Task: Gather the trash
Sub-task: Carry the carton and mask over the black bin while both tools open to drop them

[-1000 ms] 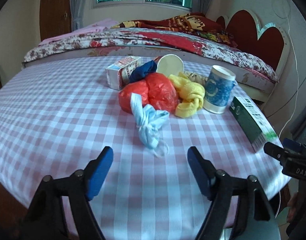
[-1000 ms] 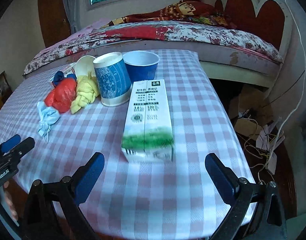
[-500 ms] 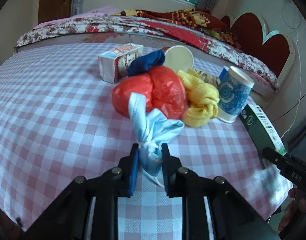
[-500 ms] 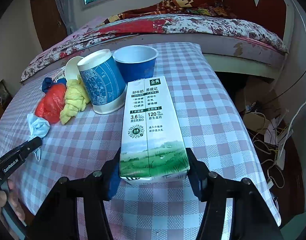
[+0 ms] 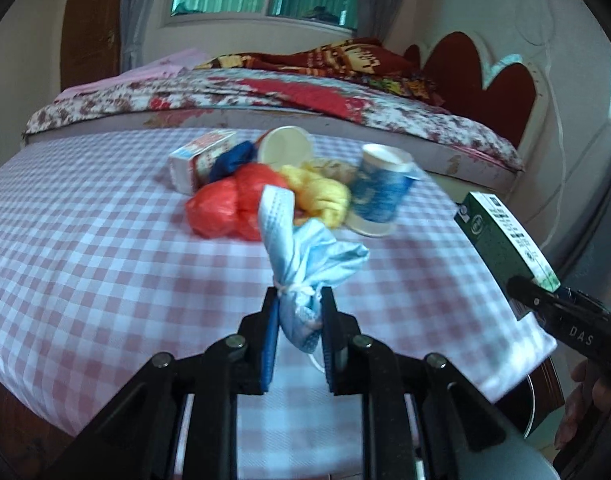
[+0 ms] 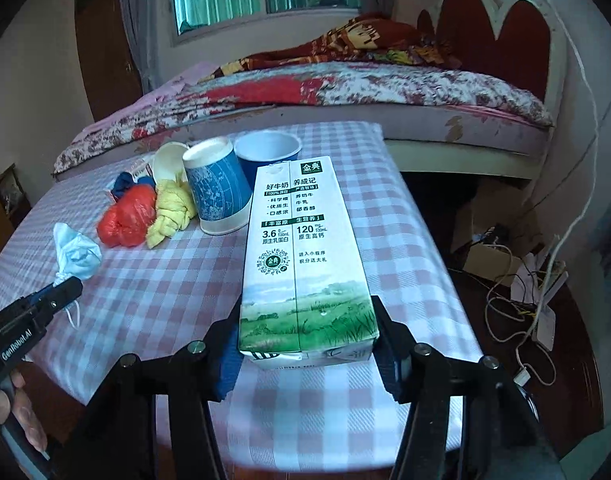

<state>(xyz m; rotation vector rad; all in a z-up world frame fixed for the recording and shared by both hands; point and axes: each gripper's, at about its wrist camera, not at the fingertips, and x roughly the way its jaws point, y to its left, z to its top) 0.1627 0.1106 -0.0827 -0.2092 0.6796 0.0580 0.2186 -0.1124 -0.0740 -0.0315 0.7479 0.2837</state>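
Observation:
My left gripper [image 5: 298,312] is shut on a knotted light-blue face mask [image 5: 305,256] and holds it above the checked tablecloth [image 5: 85,248]; the mask also shows in the right wrist view [image 6: 75,254]. My right gripper [image 6: 307,344] is shut on a green-and-white milk carton [image 6: 305,248], lifted off the cloth; the carton shows at the right of the left wrist view [image 5: 505,240]. Behind lie a red plastic bag [image 5: 229,208], a yellow rag [image 5: 321,194], a blue paper cup [image 5: 379,192], a tipped white cup [image 5: 283,150] and a small red-white carton [image 5: 197,156].
A dark blue cup [image 6: 267,152] stands behind the milk carton. A bed [image 6: 345,92] with a floral cover runs behind the table. Cables and boxes [image 6: 517,264] lie on the floor right of the table's edge.
Both grippers closed from wide open: the left on the face mask, the right on the milk carton. Both items are now raised off the tablecloth.

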